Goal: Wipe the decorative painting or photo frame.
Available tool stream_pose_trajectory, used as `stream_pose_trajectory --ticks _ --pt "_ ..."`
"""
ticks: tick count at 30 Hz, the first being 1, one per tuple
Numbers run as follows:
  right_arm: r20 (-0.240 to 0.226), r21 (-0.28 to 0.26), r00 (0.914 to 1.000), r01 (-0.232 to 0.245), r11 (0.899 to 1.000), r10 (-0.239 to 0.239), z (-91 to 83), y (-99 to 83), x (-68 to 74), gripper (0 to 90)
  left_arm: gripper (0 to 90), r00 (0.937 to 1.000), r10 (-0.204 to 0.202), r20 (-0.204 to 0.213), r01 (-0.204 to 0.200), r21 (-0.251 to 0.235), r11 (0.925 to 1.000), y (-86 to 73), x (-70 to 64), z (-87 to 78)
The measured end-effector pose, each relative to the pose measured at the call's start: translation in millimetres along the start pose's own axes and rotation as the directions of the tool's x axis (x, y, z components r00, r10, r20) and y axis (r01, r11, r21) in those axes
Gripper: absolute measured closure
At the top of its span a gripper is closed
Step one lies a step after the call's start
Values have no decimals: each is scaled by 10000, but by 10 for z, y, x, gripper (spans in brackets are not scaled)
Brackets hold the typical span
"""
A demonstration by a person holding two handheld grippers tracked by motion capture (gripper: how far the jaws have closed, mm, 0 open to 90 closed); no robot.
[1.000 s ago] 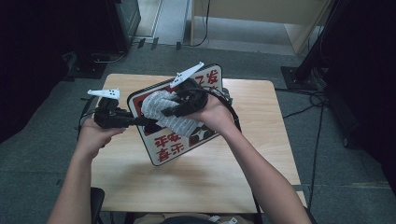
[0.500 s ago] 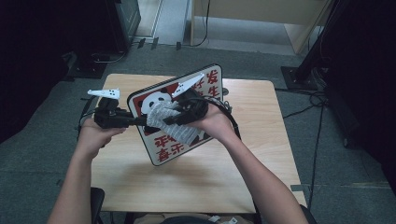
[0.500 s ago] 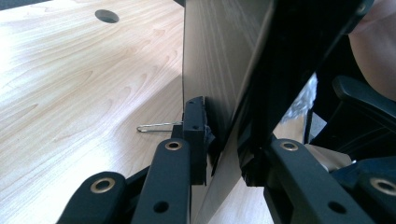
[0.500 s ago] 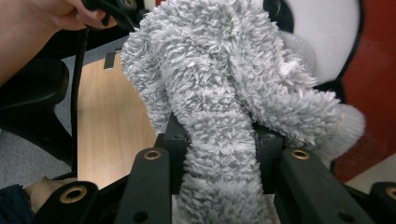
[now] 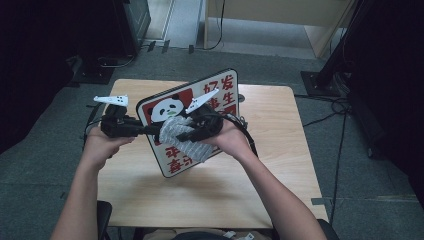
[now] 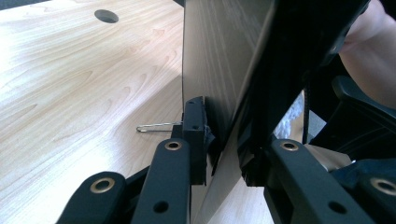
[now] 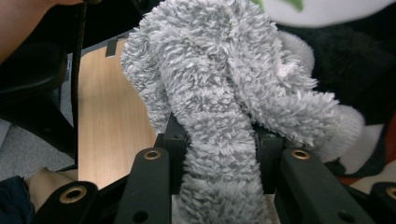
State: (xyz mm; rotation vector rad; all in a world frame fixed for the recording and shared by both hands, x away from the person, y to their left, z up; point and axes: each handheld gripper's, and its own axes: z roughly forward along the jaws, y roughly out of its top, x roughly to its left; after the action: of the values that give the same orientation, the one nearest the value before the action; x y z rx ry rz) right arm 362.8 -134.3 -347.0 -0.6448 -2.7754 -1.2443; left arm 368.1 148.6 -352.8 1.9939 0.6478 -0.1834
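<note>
The left gripper (image 5: 145,131) is clamped on the edge of a sign (image 5: 220,90) with a panda picture and red writing. In the left gripper view the thin sign (image 6: 219,60) stands on its edge between the two black jaws, and they squeeze it from both sides. The sign is held up off the table (image 5: 270,165), tilted, with its long side running from the near left up to the far right. The right gripper (image 5: 182,134) is shut on a fluffy grey cloth (image 5: 175,131). In the right gripper view the cloth (image 7: 219,88) bulges out between the jaws and puffs up above them. The cloth is pressed flat on the front of the sign, just under the panda and right beside the left gripper. The sign's face lies straight ahead of the right gripper, so that hand is the one to rub it. Most of the picture and writing sits up and to the right of the cloth, so the wipe likely has to go along the long side, away from the left gripper. The left gripper should hold the sign steady.
</note>
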Motion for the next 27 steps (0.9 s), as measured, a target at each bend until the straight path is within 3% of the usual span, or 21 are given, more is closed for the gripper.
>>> stream_pose_trajectory --ticks 27 --pt "-210 228 9996 -200 9995 205 279 -405 -14 667 764 10000 2 13 -2 -16 10000 -3 1 0"
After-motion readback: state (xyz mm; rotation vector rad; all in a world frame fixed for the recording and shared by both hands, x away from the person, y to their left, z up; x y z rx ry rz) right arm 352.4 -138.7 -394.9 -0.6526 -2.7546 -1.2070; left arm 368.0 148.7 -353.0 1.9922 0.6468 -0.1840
